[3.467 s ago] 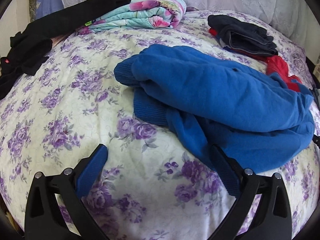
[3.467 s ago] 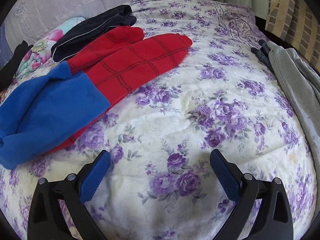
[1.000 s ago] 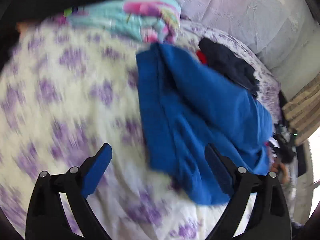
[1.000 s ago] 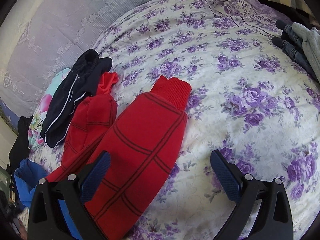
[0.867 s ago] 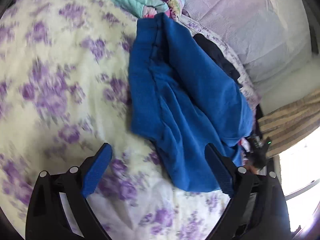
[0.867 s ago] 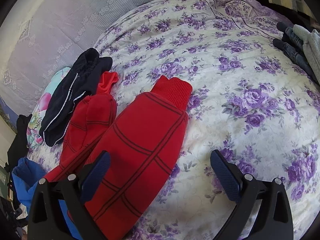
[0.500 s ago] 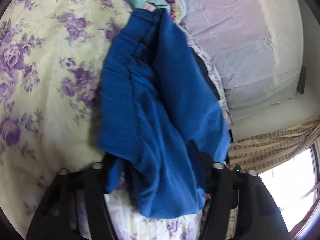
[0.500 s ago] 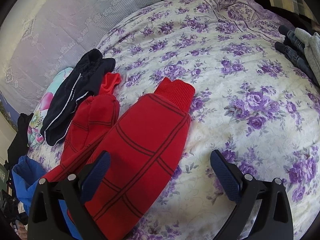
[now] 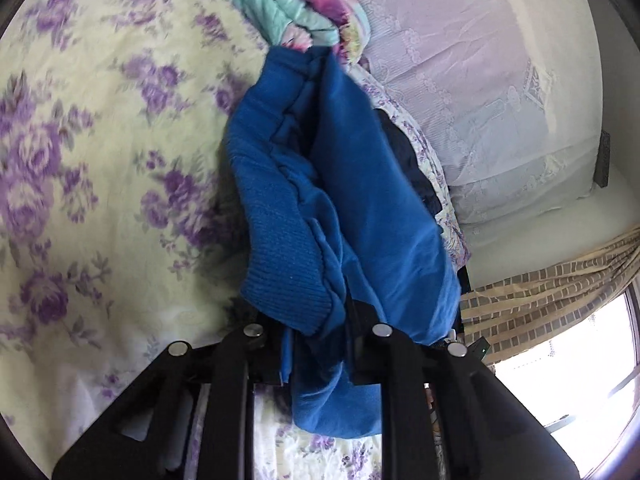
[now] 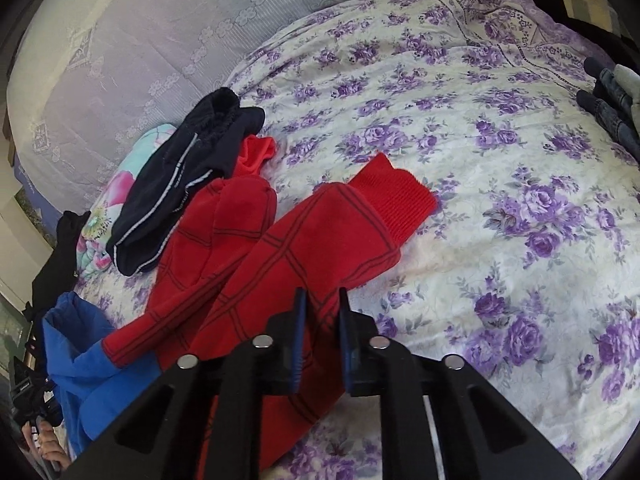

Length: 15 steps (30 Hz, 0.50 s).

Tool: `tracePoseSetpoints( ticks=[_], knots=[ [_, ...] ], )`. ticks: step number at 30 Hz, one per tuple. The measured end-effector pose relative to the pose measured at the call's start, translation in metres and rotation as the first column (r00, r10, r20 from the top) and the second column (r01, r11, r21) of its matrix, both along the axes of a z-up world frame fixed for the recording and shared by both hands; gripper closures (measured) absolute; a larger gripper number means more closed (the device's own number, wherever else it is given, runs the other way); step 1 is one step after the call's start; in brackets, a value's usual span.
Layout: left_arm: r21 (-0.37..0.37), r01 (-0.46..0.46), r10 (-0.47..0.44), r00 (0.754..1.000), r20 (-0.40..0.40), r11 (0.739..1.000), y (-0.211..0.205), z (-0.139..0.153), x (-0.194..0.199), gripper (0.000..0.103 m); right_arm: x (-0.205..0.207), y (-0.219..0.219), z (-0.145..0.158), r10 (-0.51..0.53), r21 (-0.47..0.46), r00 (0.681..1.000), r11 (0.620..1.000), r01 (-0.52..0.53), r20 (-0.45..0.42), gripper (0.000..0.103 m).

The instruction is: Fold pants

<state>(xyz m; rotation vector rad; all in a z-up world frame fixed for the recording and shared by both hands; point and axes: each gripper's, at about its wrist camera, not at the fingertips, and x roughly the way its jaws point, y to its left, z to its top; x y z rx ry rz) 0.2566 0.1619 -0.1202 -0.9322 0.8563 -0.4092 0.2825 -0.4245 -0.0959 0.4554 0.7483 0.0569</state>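
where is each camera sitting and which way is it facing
Left wrist: sits on the left gripper, looking along its fingers over the blue waist end of the pants toward the pillows; its jaws have just closed on blue cloth.
Right wrist: sits on the right gripper, looking over the red leg up the bed; its jaws have just closed on red cloth.
Shared: the pants, the bed, the pillows.

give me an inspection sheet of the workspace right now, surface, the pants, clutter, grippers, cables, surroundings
Surface: bedspread with purple flowers.
Job's things: red and blue pants, legs spread apart, unfolded.
Clutter: dark garment; floral blanket; jeans at the bed's edge.
Grippers: left gripper just closed on the blue end; right gripper just closed on a red leg.
Cables: nothing seen.
Surroundings: pillows, curtain, window.
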Motion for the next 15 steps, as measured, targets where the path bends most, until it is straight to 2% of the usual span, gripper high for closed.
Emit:
tracePoseSetpoints(
  ticks=[6,10,12,15],
  knots=[
    [0.021,-0.032,0.031,0.998,0.061,0.999,0.023,0.059,-0.023,0.086,-0.054,-0.024,0.044,-0.06,0.088,0.994,0.995,0.052,0.09,0.094],
    [0.02,-0.027,0.025,0.993,0.117,0.999,0.038,0.094,-0.065,0.086,-0.122,-0.035,0.083,-0.072,0.07,0.985,0.996,0.062,0.157,0.094],
    [0.039,-0.014,0.009,0.991,0.134,0.999,0.043,0.1,-0.093,0.086,-0.161,-0.039,0.09,-0.063,0.066,0.985,0.996,0.053,0.163,0.094],
    [0.052,0.006,-0.012,0.993,0.115,0.999,0.052,0.086,-0.137,0.086,-0.215,-0.042,0.077,-0.058,0.077,0.988,0.996,0.047,0.142,0.094]
  ],
)
